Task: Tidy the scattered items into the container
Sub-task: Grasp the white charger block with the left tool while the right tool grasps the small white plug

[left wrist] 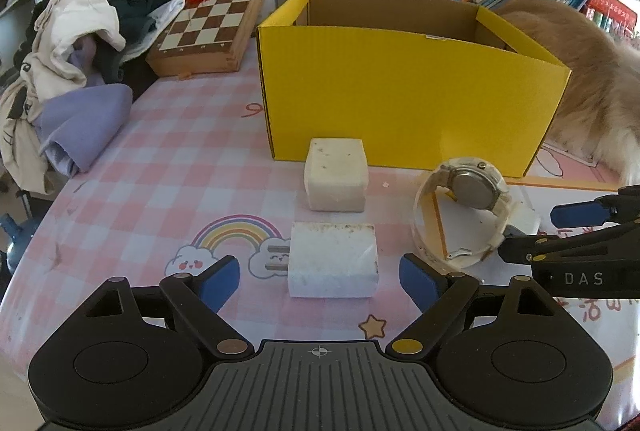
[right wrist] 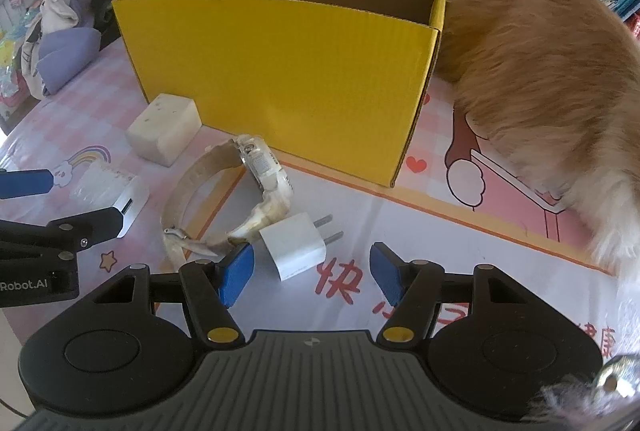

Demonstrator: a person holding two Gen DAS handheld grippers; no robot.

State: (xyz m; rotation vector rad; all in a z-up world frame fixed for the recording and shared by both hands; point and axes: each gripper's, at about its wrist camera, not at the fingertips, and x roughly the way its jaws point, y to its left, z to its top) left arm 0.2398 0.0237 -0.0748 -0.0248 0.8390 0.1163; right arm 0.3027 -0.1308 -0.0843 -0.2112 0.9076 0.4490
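Hovering released over the table (left wrist: 168,167), the left claw (left wrist: 320,281) frames a charger (left wrist: 333,259); a block (left wrist: 336,175) and watch (left wrist: 460,211) lie before the box (left wrist: 400,103); the right claw (right wrist: 312,273), released, frames a plug (right wrist: 294,245).

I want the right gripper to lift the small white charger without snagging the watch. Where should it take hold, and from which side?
Grip the small white charger across its two broad flat faces, at mid-body, coming down from above and in front. It lies flat with its prongs pointing away toward the yellow box, so those stay clear. The watch strap touches its left corner, so keep the right gripper jaws' left pad tight to the body.
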